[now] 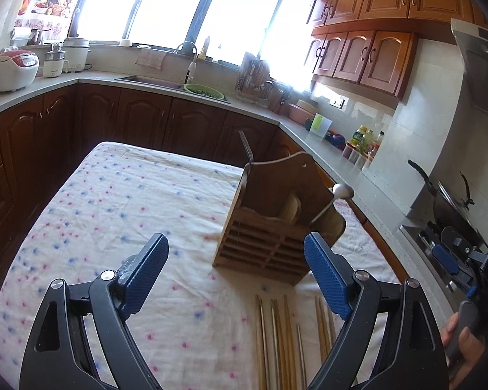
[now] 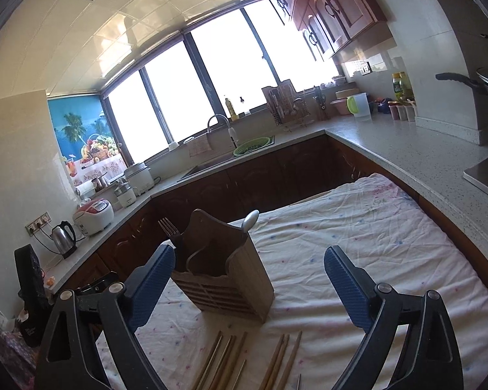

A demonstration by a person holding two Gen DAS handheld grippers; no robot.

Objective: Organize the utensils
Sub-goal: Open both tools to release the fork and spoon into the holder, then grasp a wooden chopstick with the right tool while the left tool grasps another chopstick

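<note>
A wooden utensil holder (image 1: 270, 224) (image 2: 223, 269) stands upright on the spotted tablecloth. A fork (image 1: 245, 148) (image 2: 169, 227) sticks up at one end of it and a spoon (image 1: 341, 191) (image 2: 251, 219) at the other. Several wooden chopsticks (image 1: 283, 338) (image 2: 240, 360) lie side by side on the cloth in front of the holder. My left gripper (image 1: 237, 263) hovers open above the chopsticks, nothing between its blue pads. My right gripper (image 2: 249, 279) is open too, short of the holder, and shows in the left wrist view at the right edge (image 1: 452, 260), held by a hand (image 1: 462, 341).
The table (image 1: 130, 201) (image 2: 390, 227) stands inside a U-shaped kitchen counter (image 1: 328, 149) (image 2: 406, 149). On the counter are a sink (image 1: 153, 81), a rice cooker (image 1: 13, 70), a kettle (image 2: 63, 237), bottles (image 1: 364, 141) and a wok (image 1: 445, 198) on the stove.
</note>
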